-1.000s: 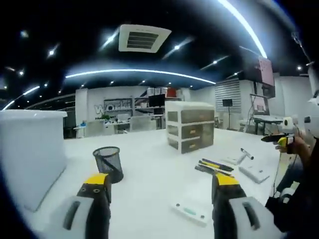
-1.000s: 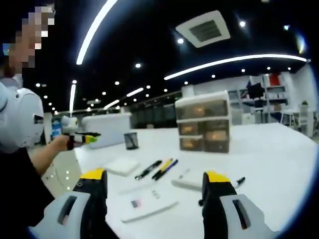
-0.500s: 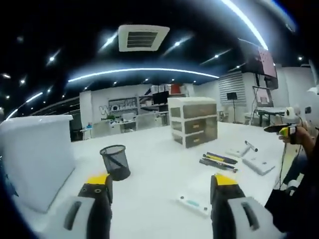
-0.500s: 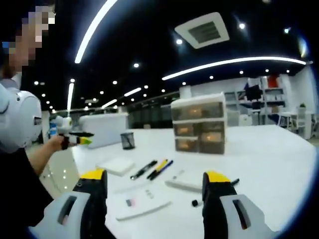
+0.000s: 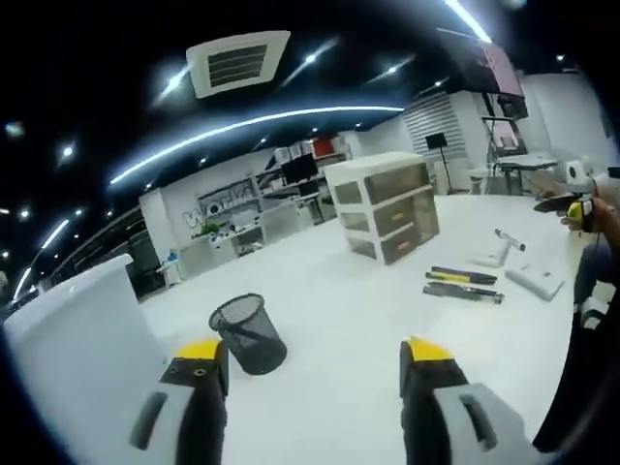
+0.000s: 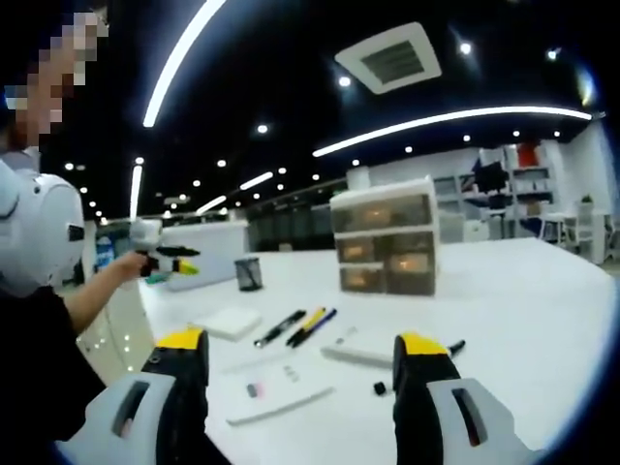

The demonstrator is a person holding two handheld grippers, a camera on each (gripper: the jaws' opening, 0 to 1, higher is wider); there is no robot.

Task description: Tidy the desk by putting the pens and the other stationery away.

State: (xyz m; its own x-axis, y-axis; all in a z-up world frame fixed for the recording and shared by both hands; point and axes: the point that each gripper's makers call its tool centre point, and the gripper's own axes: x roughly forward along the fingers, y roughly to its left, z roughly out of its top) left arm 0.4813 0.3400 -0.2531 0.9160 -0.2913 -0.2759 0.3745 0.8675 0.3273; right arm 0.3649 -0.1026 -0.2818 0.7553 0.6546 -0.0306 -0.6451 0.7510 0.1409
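Both grippers' yellow-tipped fingers apart and empty above the white counter [image 6: 542,291], right gripper [image 6: 300,373] nearer the black and yellow pens [image 6: 300,327] lying lengthwise just beyond it, black mesh pen cup [image 5: 248,333] just ahead of left gripper [image 5: 310,373].

both views look from above the desk [image 5: 339,320] edge toward the drawer unit [image 6: 385,235].
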